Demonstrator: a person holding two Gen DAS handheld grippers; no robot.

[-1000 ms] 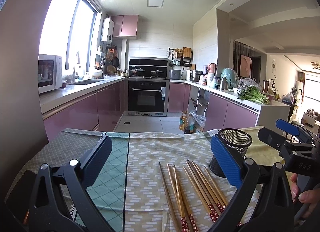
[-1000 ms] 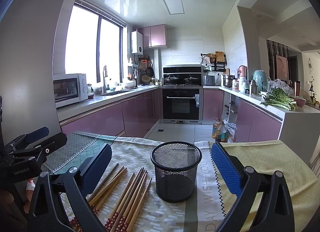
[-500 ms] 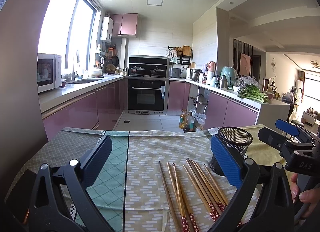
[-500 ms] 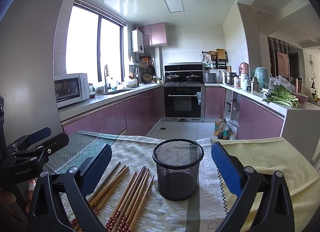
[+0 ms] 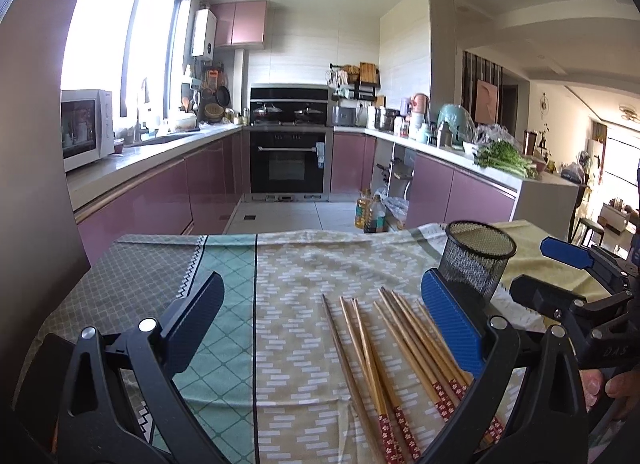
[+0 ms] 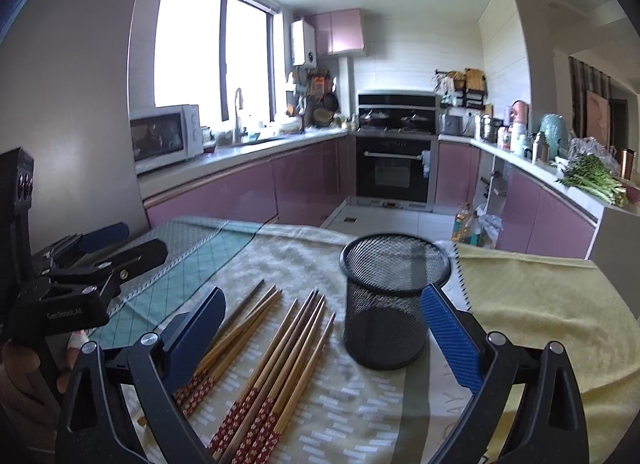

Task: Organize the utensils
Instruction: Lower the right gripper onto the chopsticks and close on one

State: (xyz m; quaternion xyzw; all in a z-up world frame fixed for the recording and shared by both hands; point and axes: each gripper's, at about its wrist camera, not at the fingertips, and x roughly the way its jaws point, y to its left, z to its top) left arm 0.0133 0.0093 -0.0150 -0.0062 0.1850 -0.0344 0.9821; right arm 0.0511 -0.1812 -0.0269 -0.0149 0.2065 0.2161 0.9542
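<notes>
— Two grippers you hold, yes? What does the left wrist camera show?

— My left gripper [image 5: 326, 318] is spread wide, with nothing between its fingers, and it hangs above the patterned tablecloth [image 5: 296, 264]. The wooden chopsticks [image 5: 394, 340] lie flat on the cloth in a loose fan, their red patterned ends toward me. Some of them pass under my right-side finger [image 5: 450, 326]. The black mesh cup [image 5: 474, 260] stands upright just behind the tips of the chopsticks, a little to the right. At the far right I see my right gripper [image 5: 560, 268]; its blue-tipped fingers are apart.

— And the right wrist camera?

— My right gripper [image 6: 324, 326] is also spread and holds nothing. The mesh cup [image 6: 390, 304] stands between its fingers, nearer to the right one [image 6: 450, 330], but I cannot tell if they touch. The chopsticks [image 6: 280, 348] lie just left of the cup in two loose groups. My left gripper [image 6: 102, 250] is at the left edge, above the green part of the cloth [image 6: 188, 264], well apart from the cup.
</notes>
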